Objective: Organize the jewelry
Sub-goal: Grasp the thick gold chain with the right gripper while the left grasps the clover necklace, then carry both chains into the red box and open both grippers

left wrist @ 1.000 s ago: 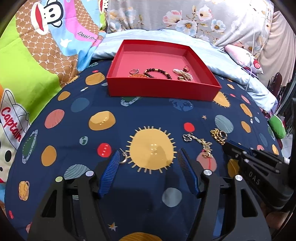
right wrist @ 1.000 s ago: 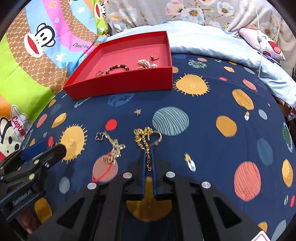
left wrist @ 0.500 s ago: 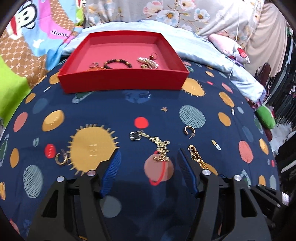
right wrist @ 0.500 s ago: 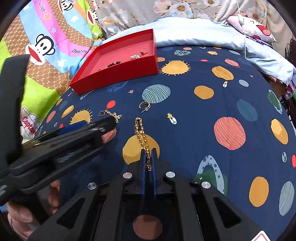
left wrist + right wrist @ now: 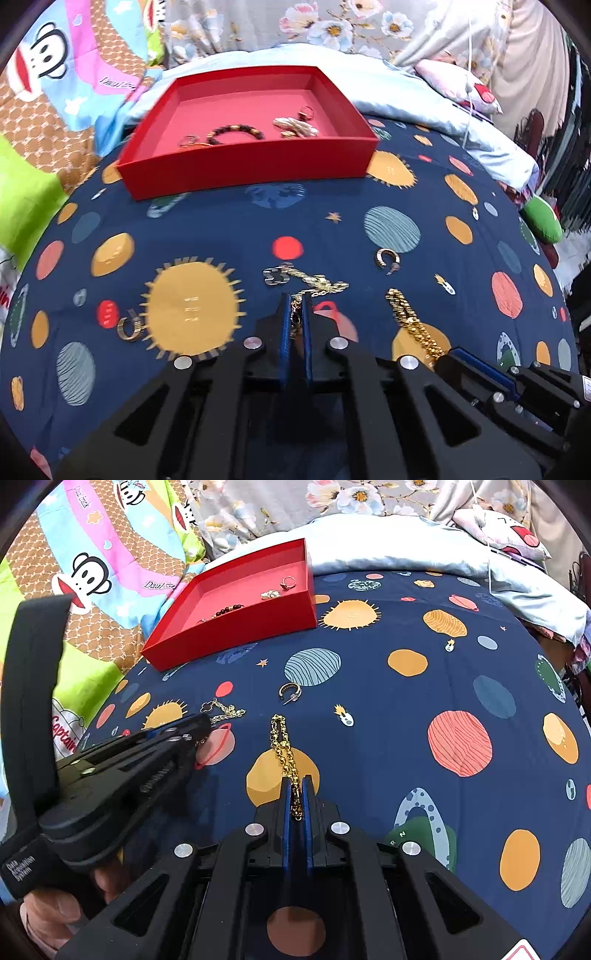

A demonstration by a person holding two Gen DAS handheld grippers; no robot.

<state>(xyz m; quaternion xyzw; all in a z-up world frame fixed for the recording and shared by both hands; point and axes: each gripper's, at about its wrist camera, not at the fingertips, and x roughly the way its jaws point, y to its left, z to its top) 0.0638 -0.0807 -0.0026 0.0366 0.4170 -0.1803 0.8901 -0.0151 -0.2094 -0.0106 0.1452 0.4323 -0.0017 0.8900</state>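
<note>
2 chains are being gripped, 1 per claw: left claw (image 5: 295, 306) pinching the clover chain (image 5: 306, 282), right claw (image 5: 296, 790) clamping the gold chain (image 5: 282, 744); 2 hoop earrings are lying beyond, the red tray (image 5: 243, 166) far ahead holding 4 or so pieces.

We cannot see the chain (image 5: 295, 317) end pinched between the jaws; the tray's (image 5: 243, 168) near wall hides some trinkets.

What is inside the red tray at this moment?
In the red tray lie a dark beaded bracelet, a pale gold piece, a ring and small rings at the left. The front wall hides the floor just behind it.
</note>
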